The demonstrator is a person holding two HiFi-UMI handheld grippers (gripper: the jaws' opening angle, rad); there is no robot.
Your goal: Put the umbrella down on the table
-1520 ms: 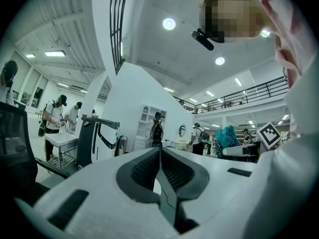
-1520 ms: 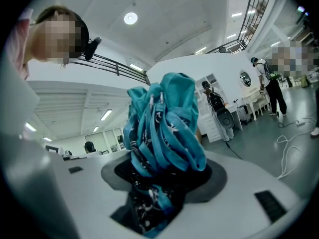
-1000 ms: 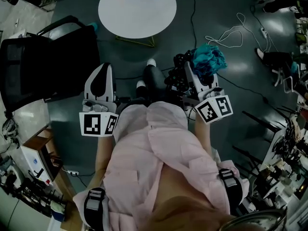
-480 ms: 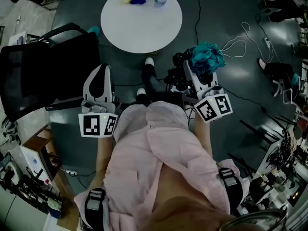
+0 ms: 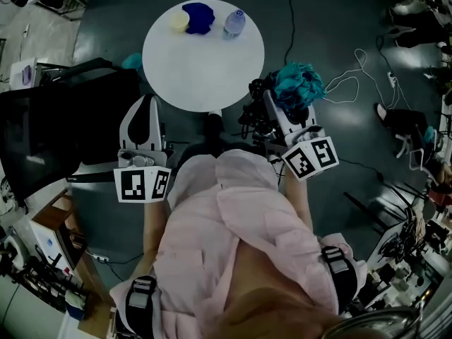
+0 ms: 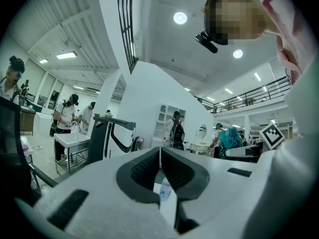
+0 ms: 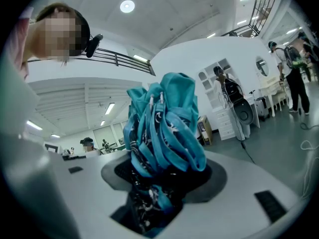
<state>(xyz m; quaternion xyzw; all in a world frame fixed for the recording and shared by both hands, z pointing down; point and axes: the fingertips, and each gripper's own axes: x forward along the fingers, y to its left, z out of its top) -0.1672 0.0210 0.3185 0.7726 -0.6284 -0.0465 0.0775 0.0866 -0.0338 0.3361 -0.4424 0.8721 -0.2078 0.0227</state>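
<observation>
A folded teal umbrella [image 5: 300, 83] with a dark patterned strap sticks out ahead of my right gripper [image 5: 272, 99], which is shut on it. In the right gripper view the umbrella [image 7: 164, 128] fills the space between the jaws of the right gripper [image 7: 159, 176] and rises above them. My left gripper [image 5: 143, 103] is held level at the left, shut with nothing in it; its pads meet in the left gripper view [image 6: 160, 151]. The round white table [image 5: 205, 69] stands just ahead of both grippers.
On the table's far side sit a yellow object [image 5: 179, 21], a dark blue object [image 5: 198, 17] and a water bottle [image 5: 234, 22]. A black chair [image 5: 49, 133] stands at the left. White cables [image 5: 346, 83] lie on the floor at the right, with cluttered racks beyond.
Both grippers and the person have moved forward toward the round table, which now lies closer in the head view. The umbrella stays in the right gripper.
</observation>
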